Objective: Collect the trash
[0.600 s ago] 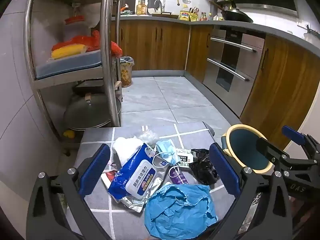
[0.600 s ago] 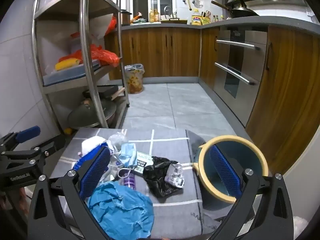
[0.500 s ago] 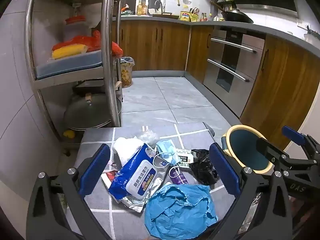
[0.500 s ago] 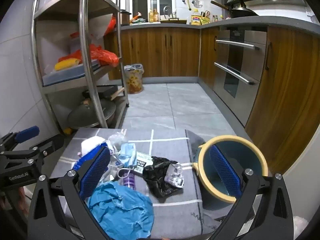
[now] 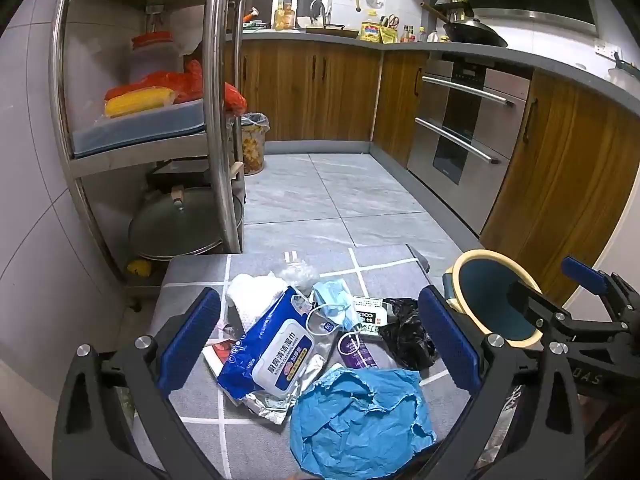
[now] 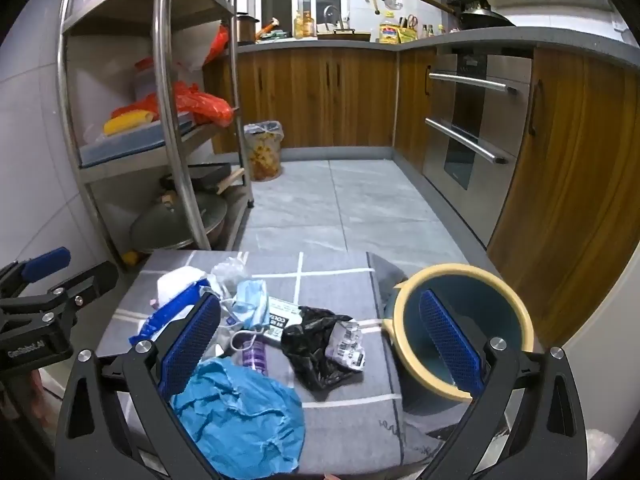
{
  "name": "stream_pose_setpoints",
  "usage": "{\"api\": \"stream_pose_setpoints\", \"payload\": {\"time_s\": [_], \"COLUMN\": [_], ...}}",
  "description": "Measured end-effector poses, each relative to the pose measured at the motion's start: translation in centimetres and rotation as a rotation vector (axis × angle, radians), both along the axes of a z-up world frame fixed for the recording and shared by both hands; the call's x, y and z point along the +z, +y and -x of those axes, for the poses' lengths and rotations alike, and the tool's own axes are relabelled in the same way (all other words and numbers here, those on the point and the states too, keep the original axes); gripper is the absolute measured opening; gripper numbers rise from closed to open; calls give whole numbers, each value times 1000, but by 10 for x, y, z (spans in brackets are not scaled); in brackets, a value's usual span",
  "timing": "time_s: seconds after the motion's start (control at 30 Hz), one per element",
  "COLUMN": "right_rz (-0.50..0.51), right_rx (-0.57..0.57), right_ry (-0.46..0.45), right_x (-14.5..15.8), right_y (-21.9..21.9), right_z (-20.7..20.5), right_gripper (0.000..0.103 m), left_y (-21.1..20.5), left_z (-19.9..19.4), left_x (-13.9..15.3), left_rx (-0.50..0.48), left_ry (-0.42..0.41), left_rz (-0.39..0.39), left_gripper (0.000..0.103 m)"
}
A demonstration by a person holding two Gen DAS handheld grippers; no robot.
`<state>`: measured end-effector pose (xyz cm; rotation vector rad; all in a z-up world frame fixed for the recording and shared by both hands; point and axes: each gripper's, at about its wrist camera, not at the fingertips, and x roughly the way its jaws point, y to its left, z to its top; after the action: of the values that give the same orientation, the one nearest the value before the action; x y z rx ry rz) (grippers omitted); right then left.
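I am holding both tongs above the low bench (image 6: 340,412), which is covered with a grey cloth, and nothing is collected yet. My left tongs (image 5: 320,344) are standing wide open with nothing between the blue pads, and my right tongs (image 6: 320,344) are also wide open and empty. The trash is lying in a loose heap on the cloth: a crumpled blue paper (image 5: 360,420) nearest to me, a blue wet-wipes pack (image 5: 272,348) on top of some foil, a face mask (image 5: 332,308), a small purple tube (image 6: 254,354), a black plastic bag (image 6: 316,352) with a blister strip (image 6: 348,344) resting on it, and a white tissue (image 5: 248,292) at the far left. The bin (image 6: 460,332), dark blue with a yellow rim, is standing just beside the right edge of the bench. I am judging that all of this is very light. The blue paper is soft and springy, so I should pinch it at a raised fold in the middle, not at its thin edge. The black bag is probably slippery and limp; I should gather a thick bunch of it. The wipes pack looks smooth and half flat, so taking it across the narrow side seems safest.
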<state>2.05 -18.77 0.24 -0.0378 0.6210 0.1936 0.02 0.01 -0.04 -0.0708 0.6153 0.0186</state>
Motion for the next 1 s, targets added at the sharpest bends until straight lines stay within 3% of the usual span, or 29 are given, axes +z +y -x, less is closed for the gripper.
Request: {"api": "stream_pose_setpoints", "payload": {"time_s": [1.0], "right_rz": [4], "right_rx": [-4], "right_ry": [12], "right_x": [-4], "right_y": [1], "right_z": [-1], "right_gripper": [99], "left_y": [4], "left_z": [0], "left_x": [0], "left_rx": [1], "left_ry": [6], "left_rz": [3], "left_gripper": [98]}}
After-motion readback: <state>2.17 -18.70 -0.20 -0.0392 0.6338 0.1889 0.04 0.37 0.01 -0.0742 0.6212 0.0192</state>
